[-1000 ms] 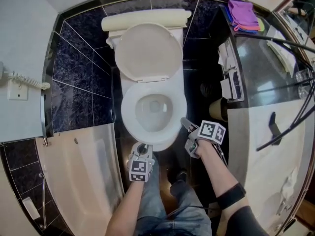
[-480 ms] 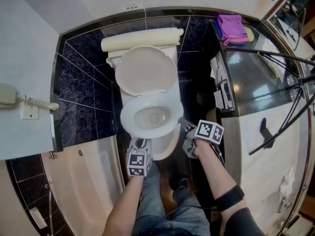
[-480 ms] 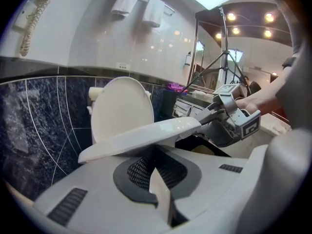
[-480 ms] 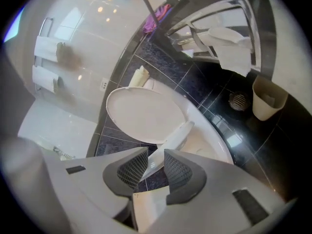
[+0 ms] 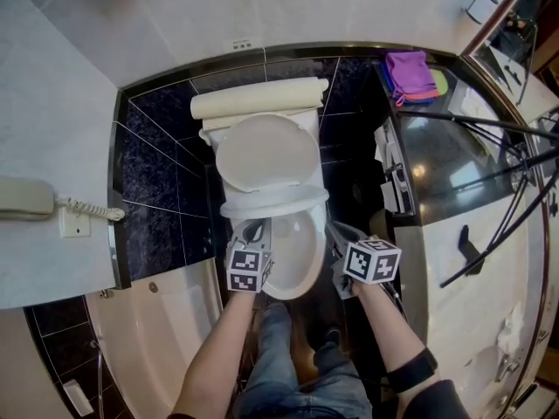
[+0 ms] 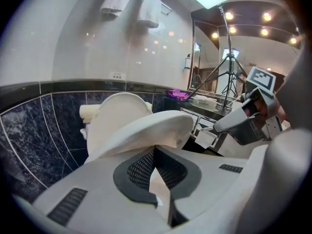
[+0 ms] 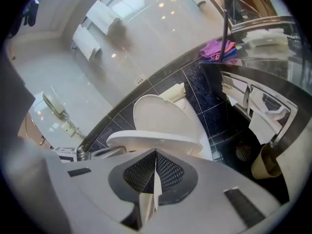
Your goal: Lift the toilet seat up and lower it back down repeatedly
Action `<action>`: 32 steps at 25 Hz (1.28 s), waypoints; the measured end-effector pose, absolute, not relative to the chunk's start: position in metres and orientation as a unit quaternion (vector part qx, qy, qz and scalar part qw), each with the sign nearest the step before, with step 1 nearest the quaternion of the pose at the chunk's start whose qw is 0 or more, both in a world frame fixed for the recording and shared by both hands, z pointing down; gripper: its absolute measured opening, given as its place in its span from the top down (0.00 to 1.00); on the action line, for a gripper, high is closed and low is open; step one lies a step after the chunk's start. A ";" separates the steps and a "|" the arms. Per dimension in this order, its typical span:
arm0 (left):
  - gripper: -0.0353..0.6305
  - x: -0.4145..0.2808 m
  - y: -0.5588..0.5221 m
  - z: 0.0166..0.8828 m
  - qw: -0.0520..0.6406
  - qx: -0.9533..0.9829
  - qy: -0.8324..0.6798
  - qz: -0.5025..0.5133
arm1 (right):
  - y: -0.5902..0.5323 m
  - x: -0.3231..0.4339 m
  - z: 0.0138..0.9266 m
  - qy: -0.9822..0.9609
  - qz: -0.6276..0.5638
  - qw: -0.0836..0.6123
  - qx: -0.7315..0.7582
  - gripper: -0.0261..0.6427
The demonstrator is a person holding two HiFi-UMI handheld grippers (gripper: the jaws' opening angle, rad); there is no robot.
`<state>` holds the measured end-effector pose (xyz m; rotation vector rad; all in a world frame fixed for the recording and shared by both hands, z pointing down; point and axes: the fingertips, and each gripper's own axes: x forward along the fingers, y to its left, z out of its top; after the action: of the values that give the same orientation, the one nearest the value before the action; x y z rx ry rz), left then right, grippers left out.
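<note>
Toilet seat (image 5: pixel 273 201), an oval ring of white glossy plastic, hangs partly raised above the white ceramic bowl (image 5: pixel 295 264), front rim up, hinged at the bowl's back. I judge it stiff and fairly light, but smooth enough to slide off metal, and likely to bang down on the bowl if it slips. The best hold is the front rim, farthest from the hinge, from underneath. My left gripper (image 5: pixel 251 231) is at the bowl's left front, jaws closed with nothing between the ribbed dark pads, and the rim appears to lie across its tips. My right gripper (image 5: pixel 337 233), at the bowl's right front, has just snapped its jaws together on nothing and sits just under the rim. Behind the bowl the round white lid (image 5: pixel 266 153) leans against the cream cistern (image 5: pixel 258 99), with dark blue marbled wall tiles (image 5: pixel 166 116) around it.
</note>
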<state>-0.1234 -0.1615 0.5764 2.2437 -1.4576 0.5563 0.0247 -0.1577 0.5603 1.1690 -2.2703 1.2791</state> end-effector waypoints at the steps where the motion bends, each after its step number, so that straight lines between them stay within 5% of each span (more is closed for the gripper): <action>1: 0.96 -0.127 -0.172 0.575 0.197 0.804 -0.525 0.197 | -0.160 0.024 0.556 -0.791 0.434 0.144 0.406 0.94; 16: 0.96 -0.169 -0.313 0.562 0.168 0.797 -0.543 0.203 | -0.193 0.007 0.534 -0.813 0.380 0.151 0.414 0.94; 32: 0.96 -0.161 -0.247 0.502 0.161 0.797 -0.545 0.205 | -0.172 0.011 0.509 -0.839 0.320 0.188 0.399 0.94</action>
<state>-0.1606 -0.2465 0.5023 2.2757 -1.5565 0.5860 0.0107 -0.1715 0.5093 1.1229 -2.3601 0.8993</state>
